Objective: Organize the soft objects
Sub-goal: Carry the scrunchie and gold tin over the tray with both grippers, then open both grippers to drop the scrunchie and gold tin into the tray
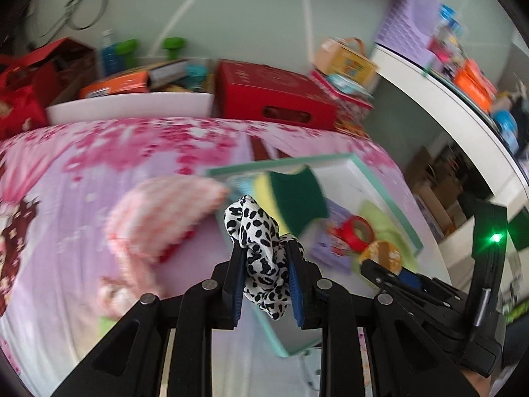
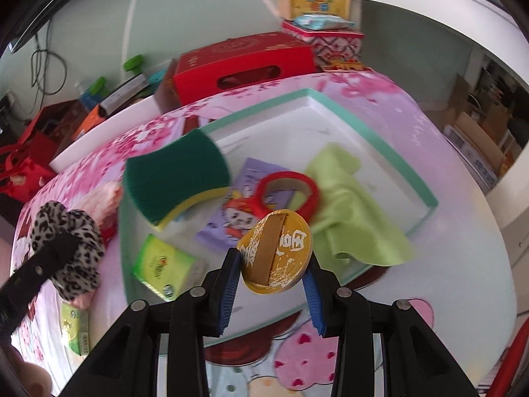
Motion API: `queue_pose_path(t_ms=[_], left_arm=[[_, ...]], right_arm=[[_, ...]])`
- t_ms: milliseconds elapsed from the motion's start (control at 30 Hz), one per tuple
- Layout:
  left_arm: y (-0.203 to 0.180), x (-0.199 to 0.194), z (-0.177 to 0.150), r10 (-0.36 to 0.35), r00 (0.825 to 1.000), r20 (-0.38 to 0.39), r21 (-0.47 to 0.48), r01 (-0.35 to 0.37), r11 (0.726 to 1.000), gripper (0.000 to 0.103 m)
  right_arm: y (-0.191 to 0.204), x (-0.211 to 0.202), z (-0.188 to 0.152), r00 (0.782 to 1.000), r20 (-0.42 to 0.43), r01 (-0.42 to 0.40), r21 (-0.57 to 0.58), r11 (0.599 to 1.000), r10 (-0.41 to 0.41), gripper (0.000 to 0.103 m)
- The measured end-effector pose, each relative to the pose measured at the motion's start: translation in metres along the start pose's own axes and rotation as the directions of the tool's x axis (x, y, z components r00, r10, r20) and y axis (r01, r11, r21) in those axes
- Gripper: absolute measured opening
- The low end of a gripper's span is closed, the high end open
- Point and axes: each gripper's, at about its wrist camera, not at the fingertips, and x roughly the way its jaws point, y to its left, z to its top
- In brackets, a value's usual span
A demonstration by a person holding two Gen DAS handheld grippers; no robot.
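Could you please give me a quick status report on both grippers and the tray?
Left hand-held gripper shut on leopard scrunchie. Right hand-held gripper shut on gold disc. Tray below, crowded.

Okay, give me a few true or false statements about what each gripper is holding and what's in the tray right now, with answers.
1. The left gripper grips a leopard-print scrunchie. True.
2. The right gripper is empty. False: it grips a gold disc.
3. A green cloth lies in the tray. True.
4. The red tape roll sits outside the tray. False: it is inside.
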Motion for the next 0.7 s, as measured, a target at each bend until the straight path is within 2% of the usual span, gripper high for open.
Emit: queue_pose_path(t_ms=[133,367,533,700], left_arm=[[-0.027,0.016,-0.003,-0.041,0.999,-0.022,0.062,0.042,0.997,0.025],[-0.052,0.042,-0.009,-0.075,0.996,-0.055,0.118,0.081,0.990,0.028],[-0.056,0.047,-0.010,-0.086,0.994,-0.061,0.122,0.093,0.988,0.051],[-0.051,0.041,-0.008,-0.080,0.996,-0.050,0.106,0.085,0.991,0.056]], right_arm=[[-0.015,0.001,0.002,1.000,0.013,0.006,0.037,0.999,-0.006,0.040],[-0.026,-0.001,0.005,0.999,0.039,-0.003,0.069,0.998,0.000,0.042],[-0.028,-0.006,0.006,0.998,0.054,-0.017,0.079,0.997,0.013,0.044],[-0.029,-0.005,0.005,0.999,0.049,-0.023,0.082,0.996,0.019,0.053]])
